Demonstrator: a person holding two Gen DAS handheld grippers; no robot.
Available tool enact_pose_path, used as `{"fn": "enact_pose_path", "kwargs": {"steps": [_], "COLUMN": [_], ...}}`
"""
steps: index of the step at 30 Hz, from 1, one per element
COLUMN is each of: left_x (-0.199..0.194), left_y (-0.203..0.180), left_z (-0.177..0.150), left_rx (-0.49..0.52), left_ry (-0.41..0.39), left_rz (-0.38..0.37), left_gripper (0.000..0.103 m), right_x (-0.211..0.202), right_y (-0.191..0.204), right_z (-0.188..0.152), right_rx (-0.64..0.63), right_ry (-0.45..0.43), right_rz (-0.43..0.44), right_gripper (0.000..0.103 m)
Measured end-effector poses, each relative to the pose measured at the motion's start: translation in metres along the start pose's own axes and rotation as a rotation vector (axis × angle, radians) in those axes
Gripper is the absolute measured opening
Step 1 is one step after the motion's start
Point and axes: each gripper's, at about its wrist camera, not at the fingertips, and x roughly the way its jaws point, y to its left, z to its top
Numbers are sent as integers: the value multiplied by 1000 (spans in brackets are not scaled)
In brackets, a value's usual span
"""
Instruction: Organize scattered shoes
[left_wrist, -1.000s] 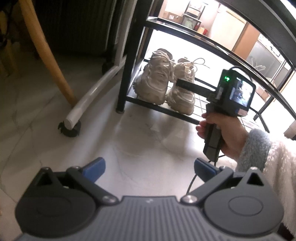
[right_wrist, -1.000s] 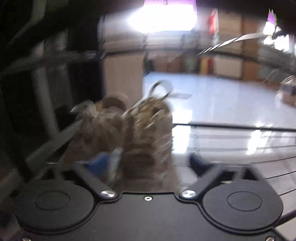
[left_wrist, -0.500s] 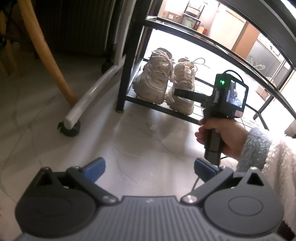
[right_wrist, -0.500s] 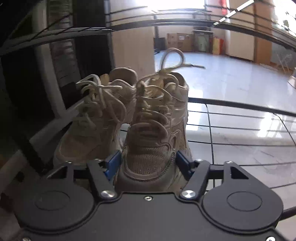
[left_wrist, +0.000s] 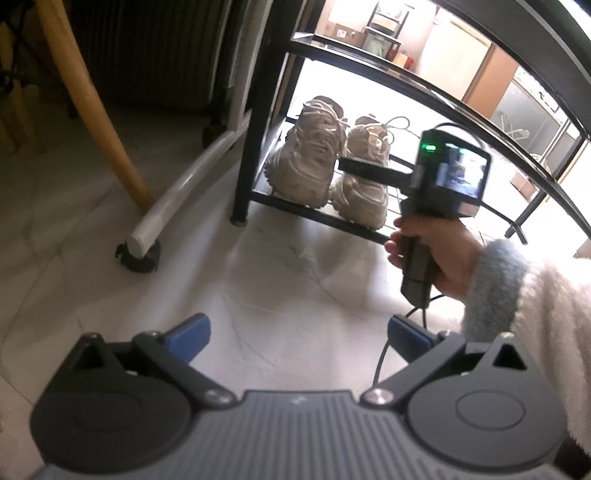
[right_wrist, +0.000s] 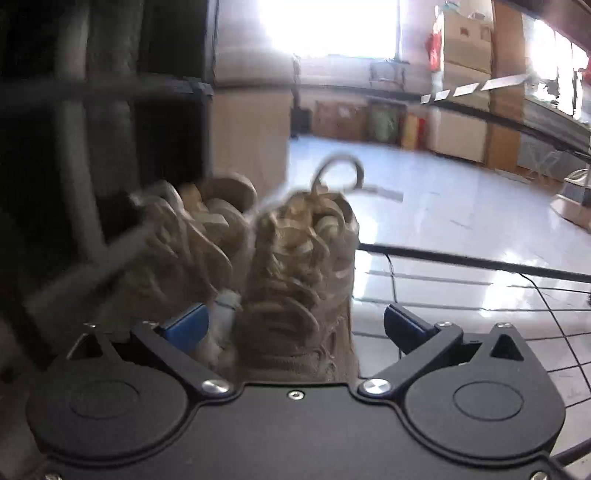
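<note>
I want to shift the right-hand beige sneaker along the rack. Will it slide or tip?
The right sneaker has a chunky, broad sole, so tipping seems unlikely. It stands on the rack's thin wires, so it may catch rather than slide. Its loose lace loop could snag.

Left wrist view looks from low over the floor toward the shoes (left_wrist: 328, 173); right wrist view sits close against them.

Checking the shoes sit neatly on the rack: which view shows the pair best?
The left wrist view: both shoes stand side by side on the rack's bottom shelf, whole and sharp. The right wrist view shows them close, blurred, partly cut off.
</note>
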Motion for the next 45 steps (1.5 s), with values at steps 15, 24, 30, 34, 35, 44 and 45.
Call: {"fn": "enact_pose_path", "kwargs": {"steps": [15,24,30,34,35,44,45], "left_x": [5,1,-11,-20,-20,-43,-47], "left_y": [1,1,-3,-13,-15,-26,-25], "left_z": [-1,-2,-5,-8,-8,-16,-16], "left_rx": [14,37,72,110,115,149,139], "left_ry": [-3,-65,-142,-196,-200,-282,-298], "left_rz": [-1,27,25,15,11,44,54], "left_gripper": [102,102,102,102,102,102,102], "right_x": [3,-91,-212,-341,-358,-470,-474], "right_y": [-1,-20,-67,-127,-133,-162,-167], "right_z": [-9,-12,-6,0,-5,-90,-87], "right_rx": [-24,47,100,289,312,554,584], "right_ry": [93,45,-47,-395,-448,-644,-638], "right_rz": [105,75,70,-83,-107,-155,-148], "right_gripper": [76,103,103,103,103,103,103]}}
